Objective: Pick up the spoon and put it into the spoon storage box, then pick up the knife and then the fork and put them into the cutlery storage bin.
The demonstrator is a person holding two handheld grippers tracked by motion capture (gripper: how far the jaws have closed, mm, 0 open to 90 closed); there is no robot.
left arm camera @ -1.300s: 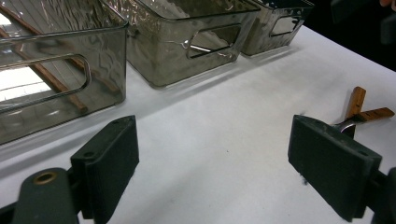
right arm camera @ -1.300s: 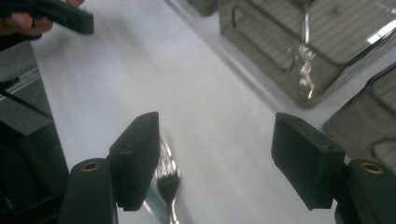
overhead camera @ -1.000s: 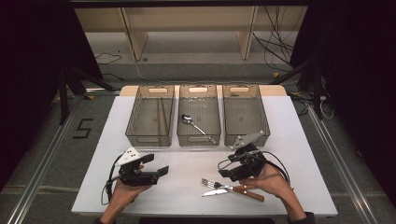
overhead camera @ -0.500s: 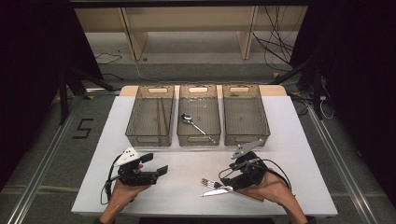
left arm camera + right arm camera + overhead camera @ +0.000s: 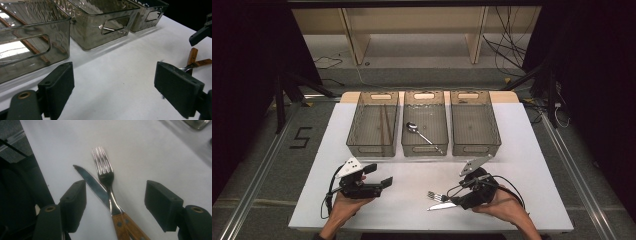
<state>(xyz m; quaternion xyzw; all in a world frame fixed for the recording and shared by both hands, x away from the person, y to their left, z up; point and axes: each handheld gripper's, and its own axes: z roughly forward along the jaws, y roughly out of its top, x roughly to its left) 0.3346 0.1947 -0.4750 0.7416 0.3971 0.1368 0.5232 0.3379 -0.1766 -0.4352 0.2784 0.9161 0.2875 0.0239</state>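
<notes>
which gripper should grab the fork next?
Right. The right gripper is open with the fork and knife between its jaws. The left gripper sits apart, pointed at bare table.

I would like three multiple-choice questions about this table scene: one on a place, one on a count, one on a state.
1. Where does the spoon lie?
A. left bin
B. middle bin
C. on the table

2. How many clear bins stand on the table?
A. two
B. three
C. four

3. How do the right gripper jaws stand?
A. open around the fork and knife
B. shut on the fork
C. shut on the knife

Answers: 1 B, the spoon rests inside the middle bin; 2 B, three stand side by side; 3 A, both pads stand clear of the cutlery.
</notes>
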